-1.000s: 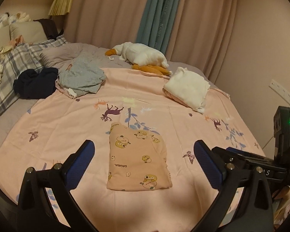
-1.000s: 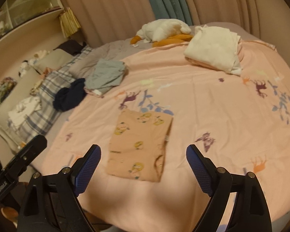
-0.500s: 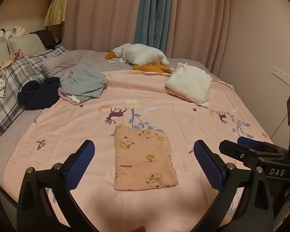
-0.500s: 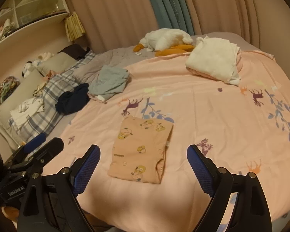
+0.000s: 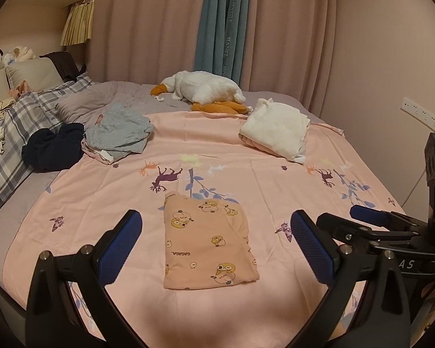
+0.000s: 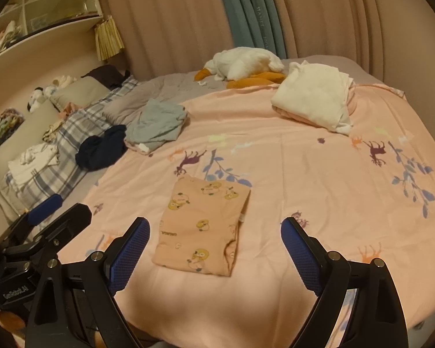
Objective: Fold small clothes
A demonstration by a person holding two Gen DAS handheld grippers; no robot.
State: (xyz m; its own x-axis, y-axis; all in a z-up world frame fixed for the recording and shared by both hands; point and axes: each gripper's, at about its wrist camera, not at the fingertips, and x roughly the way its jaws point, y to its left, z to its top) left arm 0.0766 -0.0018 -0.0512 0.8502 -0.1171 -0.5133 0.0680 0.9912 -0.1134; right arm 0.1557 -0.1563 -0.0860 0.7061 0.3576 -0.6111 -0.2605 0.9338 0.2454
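Left gripper (image 5: 216, 242) at 6 o'clock in its own view: jaws spread wide, nothing between them, hovering off the bed. Right gripper (image 6: 214, 250) same state: jaws wide apart, empty. Each shows in the other's view: right one at 4 o'clock of the left view, left one at 8 o'clock of the right view.

Folded peach garment (image 5: 206, 242) with yellow cartoon print lies flat on the pink animal-print sheet (image 5: 101, 203), just past the fingertips, roughly centred between both pairs of jaws. Not touched by either gripper. In the right view the same garment (image 6: 203, 227) sits at about 6 o'clock, open edge along its right side.

Mid-bed, 10 o'clock: loose grey-blue garment pile (image 5: 119, 132), with a dark navy garment (image 5: 53, 150) just beside it on the left, partly on the plaid pillow (image 5: 8, 145).

At 1 o'clock: folded white stack (image 5: 278, 129) on the sheet's far edge, well apart from the peach piece.

Far, 12 o'clock: white plush goose (image 5: 203, 90) with orange beak and feet on the grey bedding, near the white stack. Behind it pink curtains (image 5: 148, 23) with a teal curtain (image 5: 221, 20) in the middle.
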